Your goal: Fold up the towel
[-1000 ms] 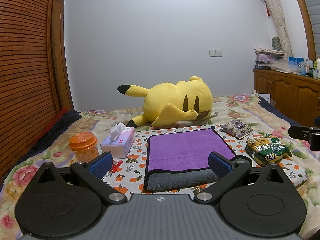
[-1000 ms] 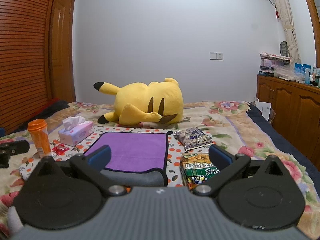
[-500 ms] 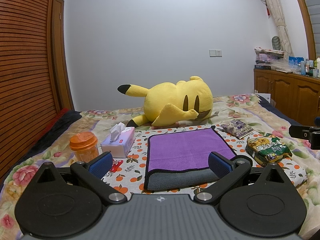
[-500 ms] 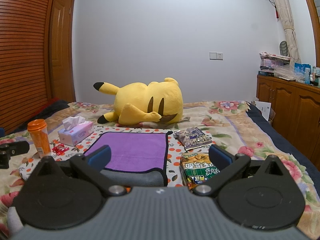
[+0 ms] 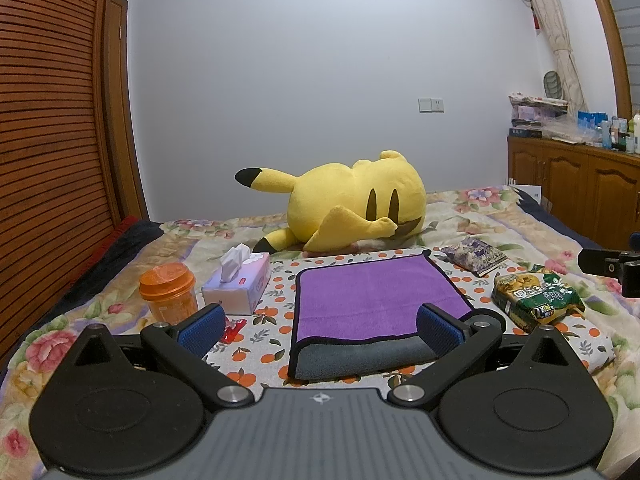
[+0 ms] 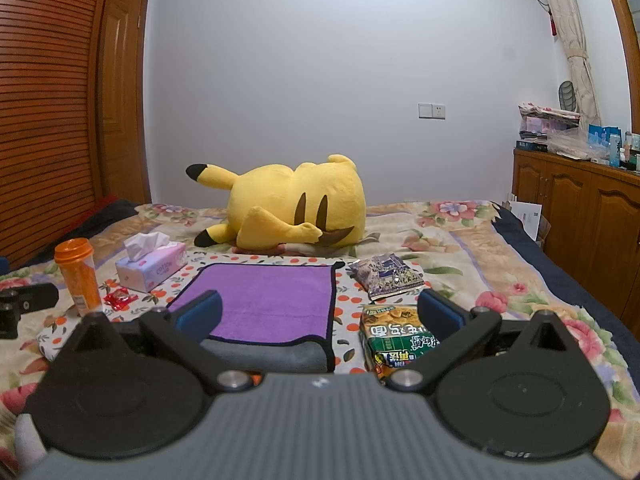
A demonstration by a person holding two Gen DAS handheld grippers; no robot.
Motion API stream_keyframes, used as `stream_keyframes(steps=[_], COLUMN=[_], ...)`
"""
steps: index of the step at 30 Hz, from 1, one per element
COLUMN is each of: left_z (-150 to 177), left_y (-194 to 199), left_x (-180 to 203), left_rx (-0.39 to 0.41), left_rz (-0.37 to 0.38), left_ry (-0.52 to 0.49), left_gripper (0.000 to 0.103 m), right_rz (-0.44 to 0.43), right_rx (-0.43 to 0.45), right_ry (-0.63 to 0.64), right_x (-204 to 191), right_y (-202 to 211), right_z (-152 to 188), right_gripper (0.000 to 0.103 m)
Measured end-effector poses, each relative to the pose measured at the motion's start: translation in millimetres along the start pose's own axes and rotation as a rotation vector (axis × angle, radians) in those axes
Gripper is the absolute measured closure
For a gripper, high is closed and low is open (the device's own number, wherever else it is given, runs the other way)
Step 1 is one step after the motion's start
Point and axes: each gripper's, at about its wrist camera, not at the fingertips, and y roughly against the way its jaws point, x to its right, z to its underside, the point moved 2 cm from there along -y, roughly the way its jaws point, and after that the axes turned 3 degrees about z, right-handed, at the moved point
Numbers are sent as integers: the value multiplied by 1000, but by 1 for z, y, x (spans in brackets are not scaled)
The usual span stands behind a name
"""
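Here, on a bed spread with an orange-dotted cloth (image 5: pixel 276 292), a purple towel (image 5: pixel 372 296) lies flat, its near edge turned up to show a grey underside bound in black. The left gripper (image 5: pixel 320 330) hovers just short of that near edge, jaws spread wide and released, holding nothing; the right gripper (image 6: pixel 320 316) does the same, its left pad over the towel's near left corner and its right pad over a green noodle packet (image 6: pixel 396 340).

Only the left wrist view shows the whole grey strip and the towel's left border; only the right wrist view shows the towel's right border running clear beside the packet, and the full height of the orange-capped bottle (image 6: pixel 78 276).

From the towel, a tissue box (image 5: pixel 240 284) sits at 10 o'clock, the red candy wrapper (image 6: pixel 119 298) at 9, a purple snack bag (image 5: pixel 476 256) at 2, and a yellow plush toy (image 5: pixel 352 200) at 12, near the far edge. Bare dotted cloth shows along the towel's left, right and near sides.
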Motion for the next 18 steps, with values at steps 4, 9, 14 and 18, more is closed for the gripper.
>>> stream_keyframes(steps=[4,9,14,18], left_z=[-1,5,5,5], left_y=[-1,-9,-12,-18], left_x=[-3,1,5,5], left_rx=[-5,-28,-39,-53], left_rz=[1,-1,-9,-11], left_ry=[-1,-8,-17,-23], left_gripper=[0,0,0,0], right_rz=[0,-3,-9,-21], right_rx=[-3,-16,-33,-48], right_ry=[0,8,27,50], right_x=[0,2,-1,-5], right_y=[0,-4,-11,-18], right_z=[1,8,6,7], right_gripper=[0,0,0,0])
